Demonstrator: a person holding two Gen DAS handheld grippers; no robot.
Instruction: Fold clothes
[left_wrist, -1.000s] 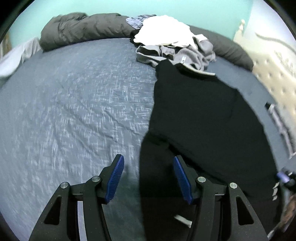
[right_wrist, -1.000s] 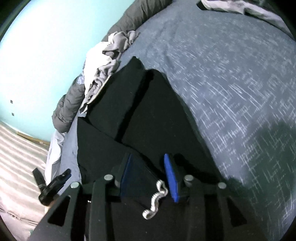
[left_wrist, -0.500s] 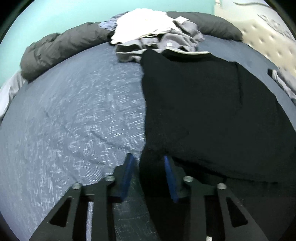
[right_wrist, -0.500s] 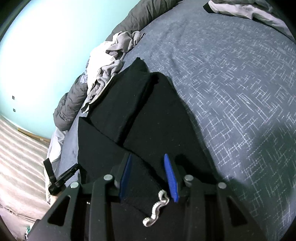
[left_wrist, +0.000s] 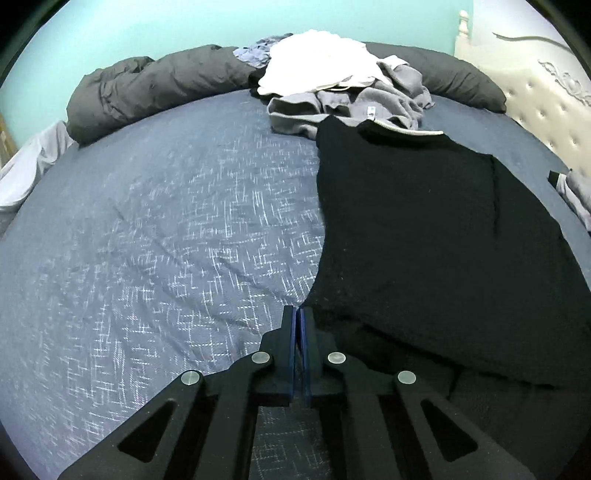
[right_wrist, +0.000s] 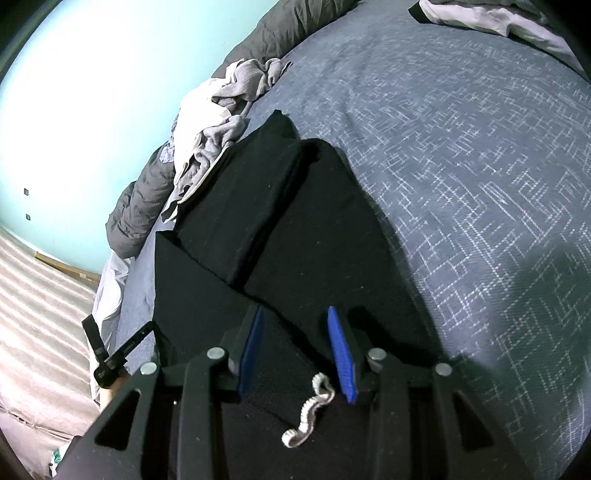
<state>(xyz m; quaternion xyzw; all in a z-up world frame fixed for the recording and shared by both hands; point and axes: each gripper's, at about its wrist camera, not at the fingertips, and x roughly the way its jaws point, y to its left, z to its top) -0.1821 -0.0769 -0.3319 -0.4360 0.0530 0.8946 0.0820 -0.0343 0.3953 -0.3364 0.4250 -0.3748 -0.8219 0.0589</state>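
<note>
On the left side, a change is seen: the left gripper (left_wrist: 298, 325), whose blue pads were wide apart one second ago and half closed a half second ago, is now brought together at the near left corner of the black garment (left_wrist: 406, 229). The pads are almost touching, and only a very thin layer of cloth could be between them; whether the corner is really pinched cannot be told, because the tips hide it. It is judged that a grasp is being made so that this side can be lifted and folded over.

The garment is spread on the right half of the bed (left_wrist: 166, 221), its far end touching the pile of grey and white clothes (left_wrist: 332, 85) near the far edge.

On the right side, little is changed. The right gripper (right_wrist: 295, 350) is held with its pads apart, above the near end of the garment, and a white drawstring (right_wrist: 310, 413) lies between the fingers, not clamped.
</note>
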